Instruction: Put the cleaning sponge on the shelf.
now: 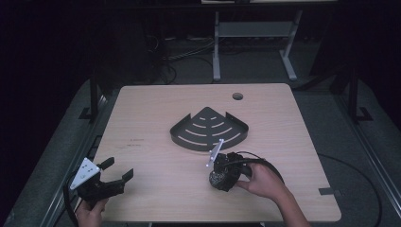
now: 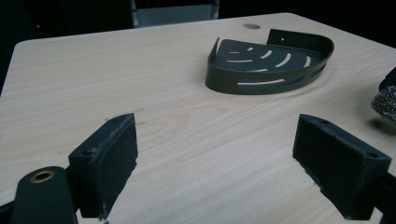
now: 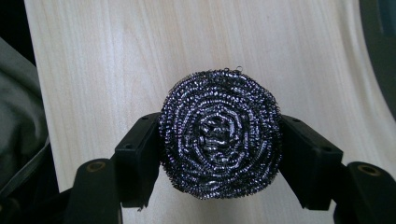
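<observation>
Bare table (image 1: 156,161) lies around the corner shelf (image 1: 209,127), seemingly the only obstacle.

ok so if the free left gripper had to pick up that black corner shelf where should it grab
Probably the low curved front wall of the corner shelf. The left gripper is open, and that rim faces it across bare table. Come from above, one jaw inside the tray and one outside. The wall is thin and upright, so the pads can pinch it; the slotted floor lies flat and offers no edge.
</observation>
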Available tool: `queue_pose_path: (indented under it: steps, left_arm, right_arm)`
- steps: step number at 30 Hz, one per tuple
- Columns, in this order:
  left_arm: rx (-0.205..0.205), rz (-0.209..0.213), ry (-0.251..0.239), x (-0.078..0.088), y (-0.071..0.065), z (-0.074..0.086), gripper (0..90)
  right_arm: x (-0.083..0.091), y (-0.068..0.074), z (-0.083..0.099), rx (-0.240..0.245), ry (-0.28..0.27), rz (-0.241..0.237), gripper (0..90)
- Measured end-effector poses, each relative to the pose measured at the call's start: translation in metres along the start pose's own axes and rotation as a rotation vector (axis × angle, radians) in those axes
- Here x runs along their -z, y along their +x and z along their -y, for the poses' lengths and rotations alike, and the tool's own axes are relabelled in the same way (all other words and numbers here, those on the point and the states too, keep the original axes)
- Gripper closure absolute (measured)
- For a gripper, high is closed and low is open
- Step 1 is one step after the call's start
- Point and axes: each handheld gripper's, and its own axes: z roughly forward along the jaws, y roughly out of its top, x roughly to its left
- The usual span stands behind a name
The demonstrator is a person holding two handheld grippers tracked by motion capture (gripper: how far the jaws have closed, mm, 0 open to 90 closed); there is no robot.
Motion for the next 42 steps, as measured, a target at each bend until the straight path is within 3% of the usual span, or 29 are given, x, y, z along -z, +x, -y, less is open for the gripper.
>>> queue_pose_path:
  steps: [27,42]
  left_arm:
    - [-0.007,0.000,0.003,0.000,-0.002,-0.001,13.3]
    - [-0.008,-0.004,-0.001,0.000,-0.001,-0.001,13.2]
  right_arm:
    - [0.020,-0.023,-0.016,-0.010,-0.019,-0.023,33.8]
    - [0.030,-0.045,-0.043,0.011,-0.004,-0.012,33.8]
